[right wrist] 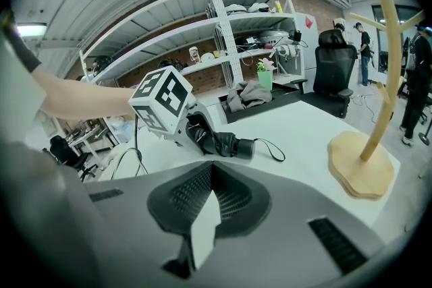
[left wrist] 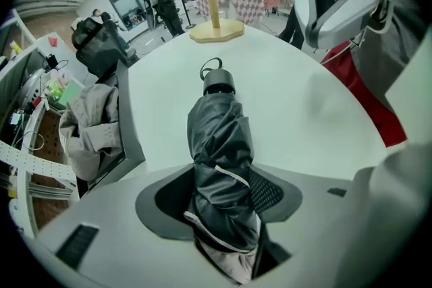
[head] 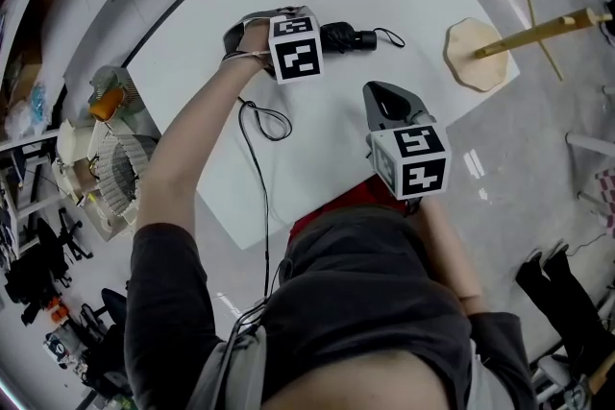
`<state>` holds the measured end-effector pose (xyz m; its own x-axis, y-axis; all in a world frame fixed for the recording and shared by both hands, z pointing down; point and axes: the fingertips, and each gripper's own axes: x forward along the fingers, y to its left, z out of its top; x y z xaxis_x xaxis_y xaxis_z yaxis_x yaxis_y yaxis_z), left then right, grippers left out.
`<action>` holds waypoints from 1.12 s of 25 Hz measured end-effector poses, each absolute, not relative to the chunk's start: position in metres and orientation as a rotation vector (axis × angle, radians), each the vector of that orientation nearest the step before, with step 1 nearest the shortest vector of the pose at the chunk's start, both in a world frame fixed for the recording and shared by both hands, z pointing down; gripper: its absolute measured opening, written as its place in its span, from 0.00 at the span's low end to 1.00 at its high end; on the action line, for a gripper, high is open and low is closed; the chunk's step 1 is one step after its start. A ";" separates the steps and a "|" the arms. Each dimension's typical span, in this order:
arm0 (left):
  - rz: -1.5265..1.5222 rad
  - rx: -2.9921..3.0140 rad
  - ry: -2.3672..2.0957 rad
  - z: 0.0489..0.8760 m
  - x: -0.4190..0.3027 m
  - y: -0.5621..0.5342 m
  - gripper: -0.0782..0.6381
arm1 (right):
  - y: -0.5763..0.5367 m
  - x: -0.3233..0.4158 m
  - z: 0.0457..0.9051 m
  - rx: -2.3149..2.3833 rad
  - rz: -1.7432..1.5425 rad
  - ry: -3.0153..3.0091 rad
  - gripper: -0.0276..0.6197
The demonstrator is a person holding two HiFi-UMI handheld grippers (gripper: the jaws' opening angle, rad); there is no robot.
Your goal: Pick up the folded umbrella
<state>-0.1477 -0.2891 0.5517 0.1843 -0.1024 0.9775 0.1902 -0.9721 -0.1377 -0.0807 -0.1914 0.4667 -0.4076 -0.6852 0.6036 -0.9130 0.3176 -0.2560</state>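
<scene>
Head view and gripper views. The black folded fabric umbrella lay flat on the white table at my 12 o'clock, with its strap end pointing to 3 o'clock. My left gripper pointed steeply down over the other end, its jaws spread wide on either side of the canopy and not clamped. My right gripper, at 5 o'clock from the umbrella, had its jaws closed on nothing.

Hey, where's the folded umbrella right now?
In the head view the folded umbrella lies on the white table's far side, between the left gripper's open jaws, with the wooden stand to its right.
</scene>
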 end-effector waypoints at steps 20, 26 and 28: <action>-1.715 -2.396 0.282 0.518 -0.129 -0.271 0.42 | -0.164 -0.070 0.458 1.486 0.796 -2.185 0.07; -1.645 -2.474 0.403 0.501 -0.121 -0.263 0.42 | -0.160 -0.064 0.450 1.511 0.769 -2.192 0.07; -1.618 -2.508 0.449 0.494 -0.119 -0.258 0.42 | -0.158 -0.064 0.444 1.518 0.762 -2.200 0.07</action>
